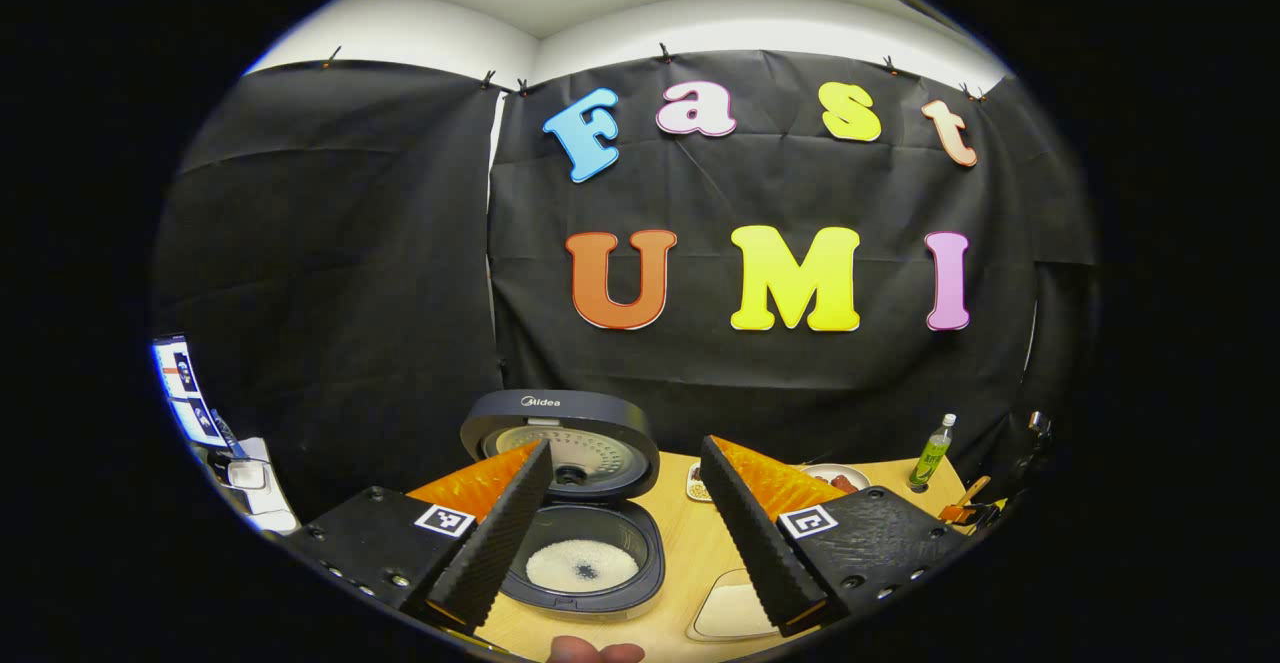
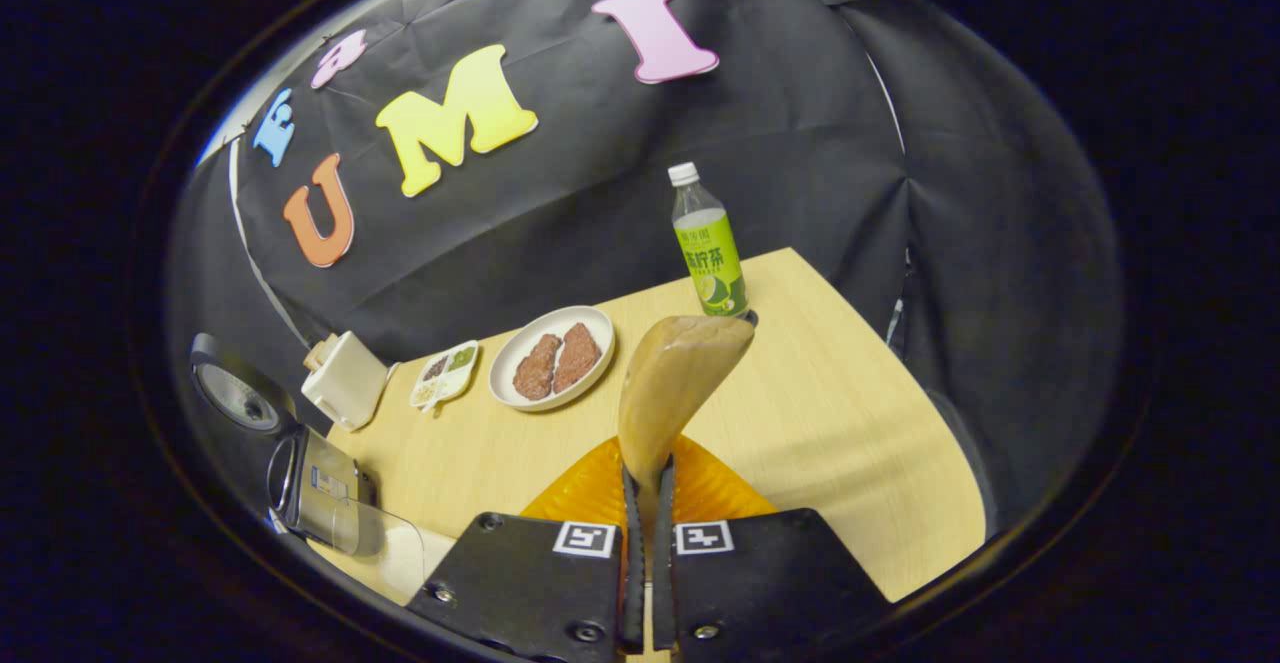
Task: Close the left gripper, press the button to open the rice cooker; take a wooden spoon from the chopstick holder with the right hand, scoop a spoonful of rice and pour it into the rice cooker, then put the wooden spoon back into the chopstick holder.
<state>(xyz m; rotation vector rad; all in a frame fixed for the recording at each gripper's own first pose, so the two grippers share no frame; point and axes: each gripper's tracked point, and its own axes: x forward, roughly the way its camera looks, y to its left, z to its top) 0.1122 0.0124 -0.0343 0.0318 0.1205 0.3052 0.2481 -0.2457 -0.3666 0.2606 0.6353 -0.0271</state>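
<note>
A: What's the setting?
B: A pale wooden tabletop (image 2: 820, 413) backed by black cloth walls. On it sits a dark grey rice cooker (image 1: 585, 553) with its round lid (image 1: 560, 438) standing open and white rice in the pot.

A: And the left gripper (image 1: 625, 523)?
B: Held above the near edge of the tabletop, fingers spread wide with nothing between them; the open cooker shows just beyond its left finger.

A: The right gripper (image 2: 648, 503)?
B: Its fingers are pressed together on the handle of a light wooden spoon (image 2: 670, 383), whose bowl rises above the tabletop.

A: Anything else nearby?
B: A white plate (image 2: 552, 356) with two brown pieces of meat, a green-labelled drink bottle (image 2: 708, 243) behind the spoon, and a small white sectioned dish (image 2: 446, 371).
</note>
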